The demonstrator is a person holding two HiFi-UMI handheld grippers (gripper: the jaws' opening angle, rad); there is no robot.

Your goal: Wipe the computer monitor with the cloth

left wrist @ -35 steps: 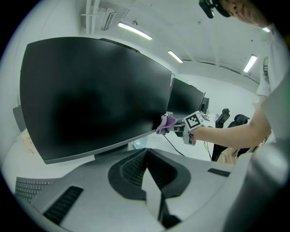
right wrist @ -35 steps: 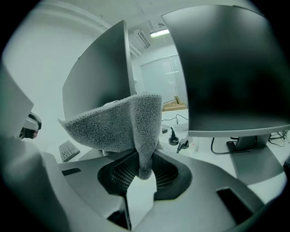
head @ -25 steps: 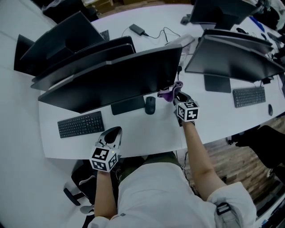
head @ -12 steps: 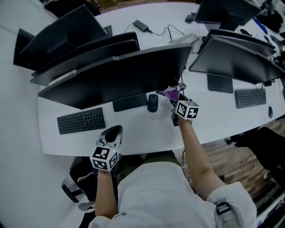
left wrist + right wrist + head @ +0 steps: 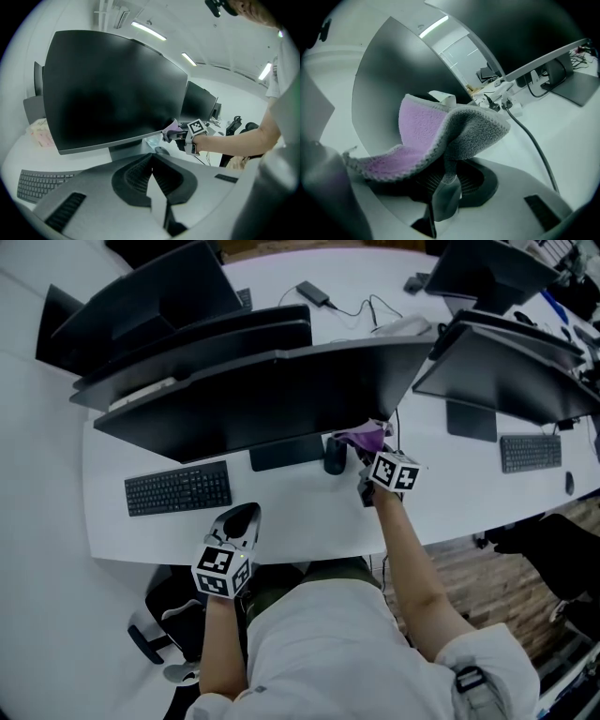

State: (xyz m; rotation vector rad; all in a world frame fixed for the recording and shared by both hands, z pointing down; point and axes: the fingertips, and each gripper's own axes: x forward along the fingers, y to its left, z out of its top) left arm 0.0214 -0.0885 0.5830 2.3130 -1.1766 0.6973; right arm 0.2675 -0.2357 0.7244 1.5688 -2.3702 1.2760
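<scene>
Left tongs (image 5: 240, 518) nearest body, over near edge of surface (image 5: 309, 517); jaws together, nothing between. Keyboard (image 5: 178, 488) just ahead of left tongs, to their left. Right tongs (image 5: 367, 454) further forward, clamped on cloth (image 5: 361, 437); cloth purple on 1 side, grey on other, draped over tips. Mouse (image 5: 335, 456) just left of right tongs. Cable (image 5: 531, 139) on surface right of right tongs. Cloth touches lower right corner of monitor (image 5: 262, 399), directly ahead of right tongs.
</scene>
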